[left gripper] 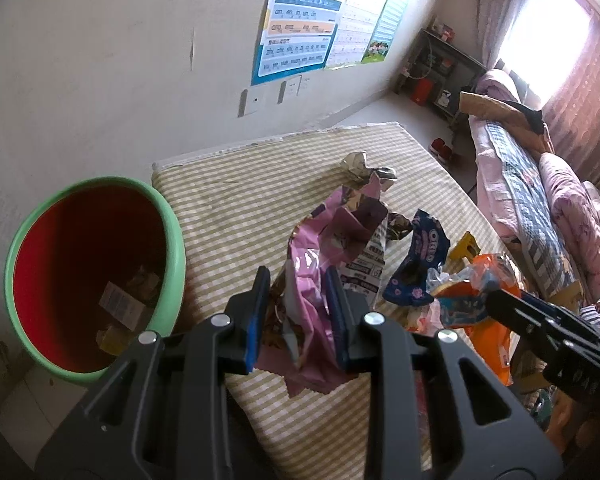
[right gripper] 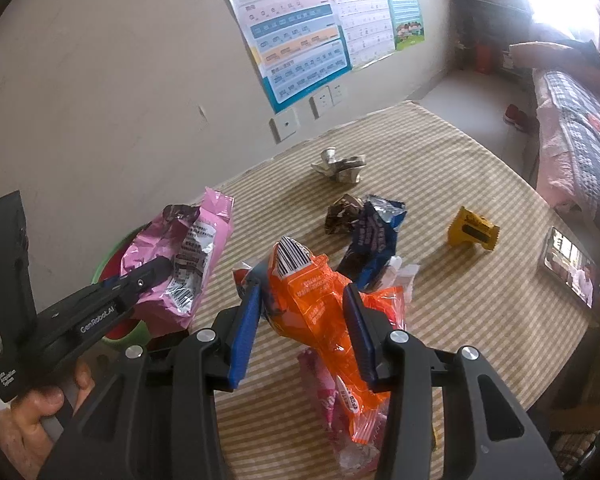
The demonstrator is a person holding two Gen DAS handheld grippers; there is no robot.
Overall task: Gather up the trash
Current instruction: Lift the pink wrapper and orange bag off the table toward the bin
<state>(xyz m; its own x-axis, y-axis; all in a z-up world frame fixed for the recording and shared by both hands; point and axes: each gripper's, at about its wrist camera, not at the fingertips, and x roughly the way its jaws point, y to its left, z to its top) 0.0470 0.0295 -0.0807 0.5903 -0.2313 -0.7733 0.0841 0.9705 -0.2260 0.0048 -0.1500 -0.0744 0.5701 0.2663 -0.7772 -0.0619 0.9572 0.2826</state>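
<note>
I have both tools loaded. My left gripper (left gripper: 298, 312) is clamped narrow on a crumpled pink wrapper (left gripper: 320, 248), which hangs lifted off the striped tablecloth (left gripper: 228, 208). My right gripper (right gripper: 304, 332) pinches an orange snack bag (right gripper: 320, 304) the same way, its lower end trailing over a pink packet (right gripper: 328, 400) beneath it; whether that one is caught in the grip too, I cannot tell.

The green bin (left gripper: 172, 240) with the red inside sits off the table's left edge, low against the wall, and it already holds a few scraps, so I judge this as the carry stage: the pink wrapper is nearest the rim and should go in first. I keep both wrappers raised so they do not drag the loose pieces along.

Still on the cloth are a blue cookie wrapper (right gripper: 374, 236), a brown wrapper (right gripper: 342, 212) touching it, a silvery crumpled one (right gripper: 340, 166) farther back and a small yellow packet (right gripper: 472, 232) to the right. The phone (right gripper: 576, 272) near the table's right edge is not trash (I leave it alone).
</note>
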